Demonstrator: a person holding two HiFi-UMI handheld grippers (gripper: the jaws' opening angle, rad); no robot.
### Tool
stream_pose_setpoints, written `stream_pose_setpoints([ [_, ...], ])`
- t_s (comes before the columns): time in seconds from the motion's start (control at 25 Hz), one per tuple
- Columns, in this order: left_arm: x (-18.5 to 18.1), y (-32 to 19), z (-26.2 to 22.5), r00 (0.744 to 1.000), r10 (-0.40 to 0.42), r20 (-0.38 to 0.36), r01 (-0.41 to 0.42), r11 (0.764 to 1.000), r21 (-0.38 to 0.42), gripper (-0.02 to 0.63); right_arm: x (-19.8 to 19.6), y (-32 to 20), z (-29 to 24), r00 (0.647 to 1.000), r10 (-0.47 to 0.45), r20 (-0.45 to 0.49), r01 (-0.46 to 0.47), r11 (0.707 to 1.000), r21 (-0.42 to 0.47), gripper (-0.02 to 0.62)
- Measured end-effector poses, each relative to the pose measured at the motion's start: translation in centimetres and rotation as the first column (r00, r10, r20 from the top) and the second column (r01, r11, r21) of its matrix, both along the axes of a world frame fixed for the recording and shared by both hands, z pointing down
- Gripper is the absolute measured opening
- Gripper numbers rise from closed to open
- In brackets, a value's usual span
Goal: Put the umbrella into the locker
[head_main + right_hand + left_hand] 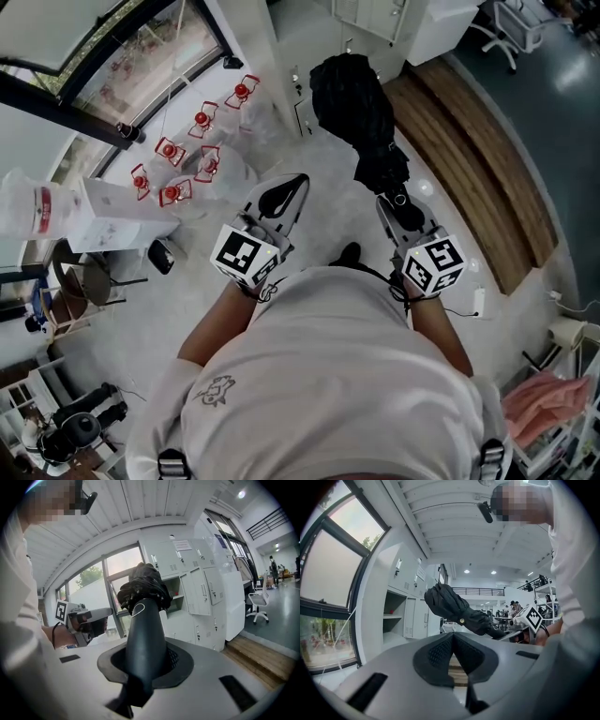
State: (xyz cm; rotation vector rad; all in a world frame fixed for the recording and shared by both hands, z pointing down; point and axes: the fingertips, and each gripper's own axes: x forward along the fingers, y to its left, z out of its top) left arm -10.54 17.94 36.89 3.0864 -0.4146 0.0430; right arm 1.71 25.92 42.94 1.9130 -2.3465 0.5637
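We have the right hand-held gripper (398, 208) clenched on the handle of the folded black umbrella (361, 112). The bundled canopy sticks out ahead of the jaws toward the white locker (197, 585), short of it and outside it. One locker compartment (174, 591) stands open in front of the umbrella, with a shelf showing inside. Our left hand-held gripper (284, 195) also faces the locker and is apart from it. Its jaws are pressed together with nothing between them.
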Motion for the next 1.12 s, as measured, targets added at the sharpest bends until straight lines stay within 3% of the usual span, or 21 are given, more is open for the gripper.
stream_pose_setpoints([
  [0.4, 6.6, -1.5, 0.8, 1.000, -0.015, 0.007, 0.015, 1.000, -0.016, 0.011, 7.2, -2.4, 0.1, 1.000, -0.024, 0.000, 0.024, 1.000, -0.002, 0.097],
  [0.8, 9.6, -6.3, 0.9, 1.000, -0.021, -0.009, 0.020, 0.999, -0.024, 0.011, 8.9, -6.5, 0.9, 0.998, -0.064, 0.029, 0.065, 0.998, -0.018, 0.097],
  [1.12, 9.4, -12.1, 0.4, 0.999, -0.021, -0.045, 0.021, 1.000, -0.002, 0.011, 8.3, -12.5, 1.3, 0.996, -0.072, 0.056, 0.073, 0.997, -0.027, 0.097],
])
